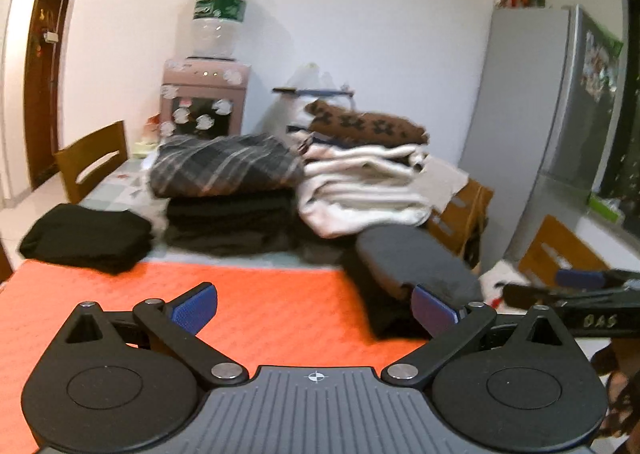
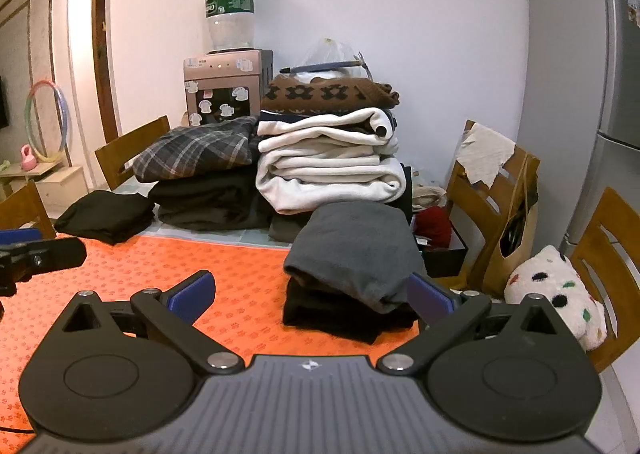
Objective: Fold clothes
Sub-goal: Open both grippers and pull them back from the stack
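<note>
With both the left gripper point(image 1: 314, 308) and right gripper point(image 2: 310, 294) spread wide and empty, we judge the folded grey garment point(image 2: 356, 254), lying centre-right on the orange mat point(image 2: 160, 266), soft, light and floppy, best pinched at its rolled near edge.

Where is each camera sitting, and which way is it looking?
Left wrist view: sits on the left gripper, looks forward over the orange mat at the clothes piles; its own open fingers show, and the right gripper pokes in at the right edge.
Right wrist view: sits on the right gripper, faces the same way; its own open fingers show, and the left gripper pokes in at the left edge.
Both share: the folded grey garment, the white pile, the water dispenser.
</note>
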Tool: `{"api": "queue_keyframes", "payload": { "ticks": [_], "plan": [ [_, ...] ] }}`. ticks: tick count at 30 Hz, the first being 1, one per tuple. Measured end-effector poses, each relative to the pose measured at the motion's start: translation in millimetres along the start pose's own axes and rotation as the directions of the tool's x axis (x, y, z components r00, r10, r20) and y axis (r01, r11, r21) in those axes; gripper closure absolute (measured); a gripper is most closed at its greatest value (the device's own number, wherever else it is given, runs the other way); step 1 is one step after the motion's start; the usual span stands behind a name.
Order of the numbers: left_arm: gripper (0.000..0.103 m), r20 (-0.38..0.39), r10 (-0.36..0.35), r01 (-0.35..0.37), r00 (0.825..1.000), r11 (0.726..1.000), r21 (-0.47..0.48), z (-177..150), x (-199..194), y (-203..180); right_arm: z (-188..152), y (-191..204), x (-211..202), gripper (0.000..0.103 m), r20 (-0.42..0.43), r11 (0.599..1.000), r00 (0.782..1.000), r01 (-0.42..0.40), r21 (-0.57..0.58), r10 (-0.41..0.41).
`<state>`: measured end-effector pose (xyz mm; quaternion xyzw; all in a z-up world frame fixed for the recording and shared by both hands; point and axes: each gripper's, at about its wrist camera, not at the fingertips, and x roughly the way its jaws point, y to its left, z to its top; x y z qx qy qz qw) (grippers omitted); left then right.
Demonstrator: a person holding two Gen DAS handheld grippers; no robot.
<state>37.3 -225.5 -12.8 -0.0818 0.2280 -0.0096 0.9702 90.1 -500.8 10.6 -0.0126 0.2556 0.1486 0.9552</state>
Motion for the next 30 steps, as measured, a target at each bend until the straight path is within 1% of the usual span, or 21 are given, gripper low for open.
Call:
{"api": "queue_keyframes", "payload": {
  "ticks": [3,4,6,7,8,10,13,18,21,24,30],
  "plan": [
    [0.0,-0.06,0.071,-0.069,0.996,0.997,0.037,-6.9,-7.1,10.7,-8.1,10.6,-7.4,0.0,-0.003,1.0,1.0,0.01,0.025,-0.01],
    [0.0,-0.089,0.082,-0.078,0.993,0.995,0.056,-9.5,-8.8,14.3,-11.1,14.4,-8.9,0.0,-0.007,0.999,1.0,0.016,0.034,-0.016],
    [0.0,-0.17,0.1,-0.084,0.98,0.991,0.1,-13.0,-10.5,20.0,-18.1,21.6,-11.8,0.0,-0.016,0.998,0.999,0.029,0.051,-0.028],
    [0.0,-0.216,0.111,-0.086,0.97,0.989,0.123,-13.9,-10.5,21.8,-21.8,25.5,-12.6,0.0,-0.022,0.998,0.999,0.037,0.058,-0.036],
    [0.0,-0.245,0.119,-0.086,0.962,0.986,0.143,-15.2,-11.9,23.6,-25.4,29.6,-13.1,0.0,-0.031,0.997,0.999,0.046,0.064,-0.044],
    [0.0,-0.261,0.125,-0.081,0.957,0.982,0.173,-18.7,-18.0,27.7,-32.7,38.0,-13.5,0.0,-0.043,0.996,0.998,0.057,0.075,-0.054],
    [0.0,-0.287,0.118,-0.065,0.951,0.98,0.186,-22.8,-22.9,34.9,-43.4,51.6,-13.2,0.0,-0.055,0.992,0.996,0.069,0.101,-0.063],
    [0.0,-0.316,0.116,-0.054,0.942,0.979,0.197,-26.9,-26.0,43.4,-52.1,73.3,-11.9,0.0,-0.057,0.989,0.997,0.052,0.138,-0.044],
    [0.0,-0.33,0.121,-0.06,0.936,0.98,0.189,-29.2,-24.6,42.2,-52.7,80.7,-10.8,0.0,-0.063,0.989,0.998,0.024,0.147,-0.015],
    [0.0,-0.331,0.131,-0.076,0.934,0.982,0.172,-30.7,-23.6,38.5,-50.7,82.6,-9.1,0.0,-0.085,0.99,0.996,-0.015,0.143,0.027],
    [0.0,-0.322,0.166,-0.139,0.932,0.985,0.107,-35.5,-22.3,28.2,-48.3,81.2,-8.3,0.0,-0.112,0.993,0.989,-0.091,0.074,0.099]
  ]
}}
